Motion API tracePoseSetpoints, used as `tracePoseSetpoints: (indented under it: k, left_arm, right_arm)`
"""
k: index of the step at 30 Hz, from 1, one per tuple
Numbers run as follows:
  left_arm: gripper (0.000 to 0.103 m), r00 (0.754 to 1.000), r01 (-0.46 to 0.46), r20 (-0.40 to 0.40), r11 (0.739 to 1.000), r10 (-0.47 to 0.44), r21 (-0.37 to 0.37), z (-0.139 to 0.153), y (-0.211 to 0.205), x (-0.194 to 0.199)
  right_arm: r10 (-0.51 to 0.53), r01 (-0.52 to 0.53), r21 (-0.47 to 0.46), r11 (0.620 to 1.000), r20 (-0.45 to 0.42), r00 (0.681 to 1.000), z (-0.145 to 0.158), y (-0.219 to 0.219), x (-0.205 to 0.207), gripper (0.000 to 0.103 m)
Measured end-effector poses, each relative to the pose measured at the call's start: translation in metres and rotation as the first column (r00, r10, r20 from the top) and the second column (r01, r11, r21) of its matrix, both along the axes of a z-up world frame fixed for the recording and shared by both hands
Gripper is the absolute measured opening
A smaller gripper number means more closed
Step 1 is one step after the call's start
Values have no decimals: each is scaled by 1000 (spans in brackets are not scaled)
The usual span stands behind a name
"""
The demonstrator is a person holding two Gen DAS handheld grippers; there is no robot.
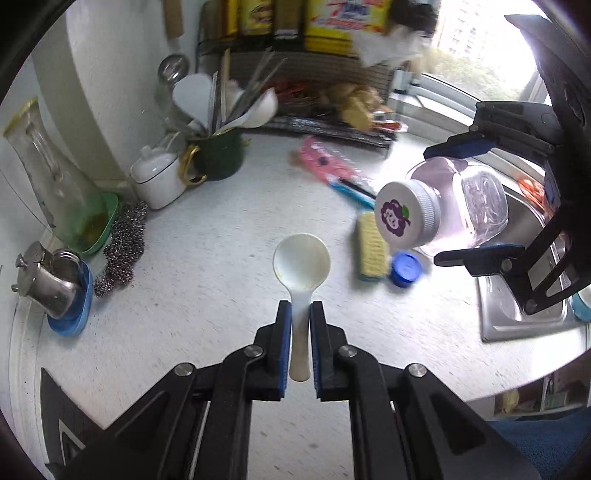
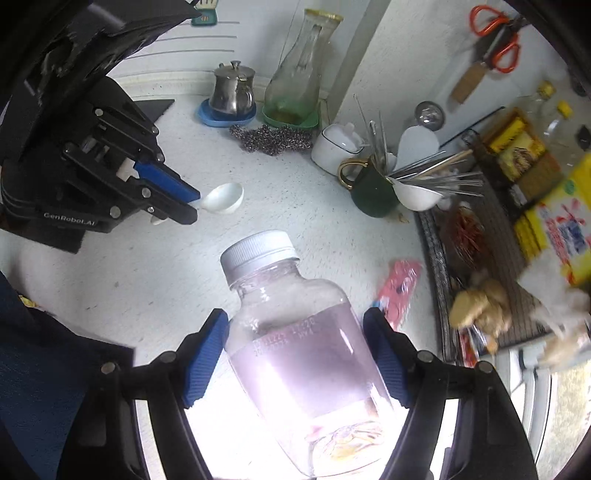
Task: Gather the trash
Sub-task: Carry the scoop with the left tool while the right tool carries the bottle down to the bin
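We see a sponge [image 1: 372, 246] and blue cap [image 1: 405, 268] beside our right tongs [image 2: 295, 354], clamped on the clear bottle [image 2: 306, 354], cap toward the white spoon [image 1: 301, 273] clamped in our left tongs [image 1: 300, 314], bowl forward.

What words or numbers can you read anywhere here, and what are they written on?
"GenRobot.AI": on the left gripper body.
Stamped digits on the bottle: too faint to read.
Yellow packages: red and blue print, too blurred.
Bottle cap: a purple cartoon picture, no words.

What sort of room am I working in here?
Most likely a home kitchen: a steel sink set into the white counter, a green mug full of utensils, and a steel scouring pad near the wall.
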State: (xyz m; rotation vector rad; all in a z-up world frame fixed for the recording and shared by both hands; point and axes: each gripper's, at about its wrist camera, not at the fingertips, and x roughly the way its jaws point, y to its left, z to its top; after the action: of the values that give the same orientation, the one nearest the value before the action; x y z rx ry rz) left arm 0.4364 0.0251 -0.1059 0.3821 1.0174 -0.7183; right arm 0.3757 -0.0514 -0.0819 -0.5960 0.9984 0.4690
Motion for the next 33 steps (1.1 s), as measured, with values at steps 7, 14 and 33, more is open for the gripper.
tracePoseSetpoints:
  k: [7, 14, 33]
  left_arm:
    - [9, 999, 18, 46, 1000, -18, -10, 17, -6, -90]
    - [9, 997, 13, 78, 1000, -11, -14, 25, -5, -208]
    - [9, 998, 13, -60, 997, -9, 69, -33, 16, -381]
  right_arm:
    - [-33, 32, 24, 999, 43, 999, 20, -3, -85, 73]
    - [-58, 56, 31, 998, 74, 996, 32, -2, -186, 73]
    - [-268, 277, 178, 944, -75, 961, -33, 20, -349, 73]
